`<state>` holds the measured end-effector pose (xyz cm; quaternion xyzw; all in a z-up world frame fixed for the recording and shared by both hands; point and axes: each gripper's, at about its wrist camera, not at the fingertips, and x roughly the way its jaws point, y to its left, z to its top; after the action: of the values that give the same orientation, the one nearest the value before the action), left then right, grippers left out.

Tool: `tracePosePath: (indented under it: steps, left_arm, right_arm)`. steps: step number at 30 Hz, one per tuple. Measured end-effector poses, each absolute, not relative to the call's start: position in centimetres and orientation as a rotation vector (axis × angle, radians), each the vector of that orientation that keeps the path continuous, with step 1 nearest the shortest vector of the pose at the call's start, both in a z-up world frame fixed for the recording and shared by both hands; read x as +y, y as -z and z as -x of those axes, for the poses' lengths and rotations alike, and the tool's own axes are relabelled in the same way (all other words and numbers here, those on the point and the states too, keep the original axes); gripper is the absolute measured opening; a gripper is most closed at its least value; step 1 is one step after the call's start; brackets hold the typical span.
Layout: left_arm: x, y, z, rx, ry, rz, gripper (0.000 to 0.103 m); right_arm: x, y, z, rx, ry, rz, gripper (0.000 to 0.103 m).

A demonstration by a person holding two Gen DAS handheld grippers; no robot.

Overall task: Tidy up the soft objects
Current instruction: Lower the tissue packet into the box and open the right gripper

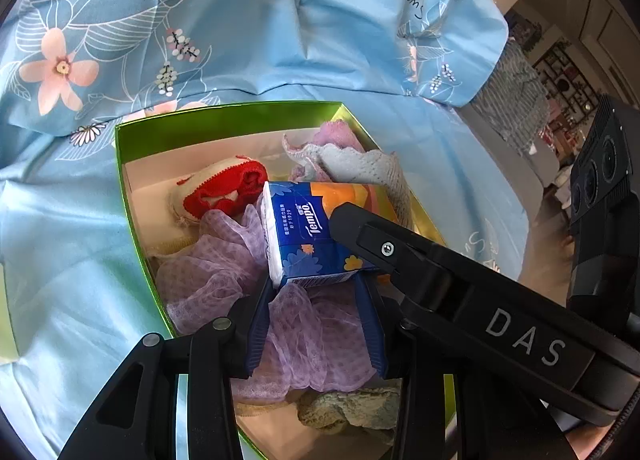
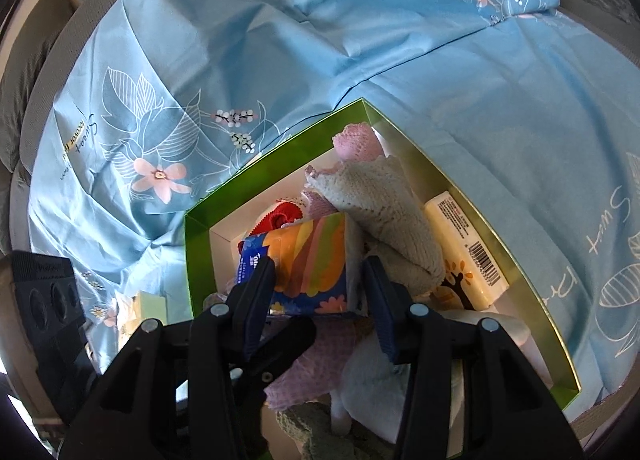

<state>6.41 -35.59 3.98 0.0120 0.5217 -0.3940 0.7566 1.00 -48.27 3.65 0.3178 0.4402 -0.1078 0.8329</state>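
Sharing 1 tissue pack (image 1: 298,232): 2 tongs (image 1: 316,282).

Tissue pack (image 1: 298,234) lies atop cloths inside box (image 1: 224,116) on bedsheet (image 1: 280,40)

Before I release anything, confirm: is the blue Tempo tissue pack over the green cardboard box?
Yes, the blue Tempo tissue pack sits above the purple mesh cloth inside the green cardboard box.

Bright daylight falls on the blue bedsheet (image 1: 248,40); both fisheye views are sharp, bowed and dark-vignetted at the edges.
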Motion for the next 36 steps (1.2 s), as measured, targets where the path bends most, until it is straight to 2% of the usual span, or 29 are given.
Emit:
tracePosePath:
  steps: [14,17,21,23,25,30,33,36]
  left_arm:
    - [-35.6,-3.9,-6.6,1.151,0.857,-0.013,0.041]
    - [-35.3,-4.2,-6.5,1.153,0.871,0.005,0.041]
    - [-35.2,-5.5,-5.6,1.111,0.88,-0.031,0.041]
    - [-35.2,-6.1,-5.2,1.095,0.884,-0.044,0.046]
    - [-35.0,-6.8,-4.7,1.071,0.887,-0.06,0.058]
    - [-34.4,-8.5,-3.7,1.024,0.898,-0.066,0.063]
    - [-34.0,-9.4,-3.1,1.002,0.894,-0.081,0.079]
    - [-33.4,-10.4,-2.4,0.971,0.897,-0.089,0.086]
  right_arm:
    - [-48.6,-3.5,-0.8,0.918,0.212,-0.705,0.047]
    - [-48.6,-3.6,-0.5,0.904,0.2,-0.722,0.053]
    - [-48.2,-4.3,0.0,0.874,0.2,-0.711,0.066]
    - [-48.0,-4.8,0.3,0.854,0.205,-0.705,0.074]
    - [-47.9,-5.4,0.6,0.839,0.199,-0.703,0.078]
    - [-47.3,-7.5,1.7,0.793,0.204,-0.659,0.084]
    - [-47.0,-8.6,2.4,0.762,0.206,-0.65,0.091]
    - [-46.8,-9.4,3.3,0.734,0.203,-0.652,0.095]
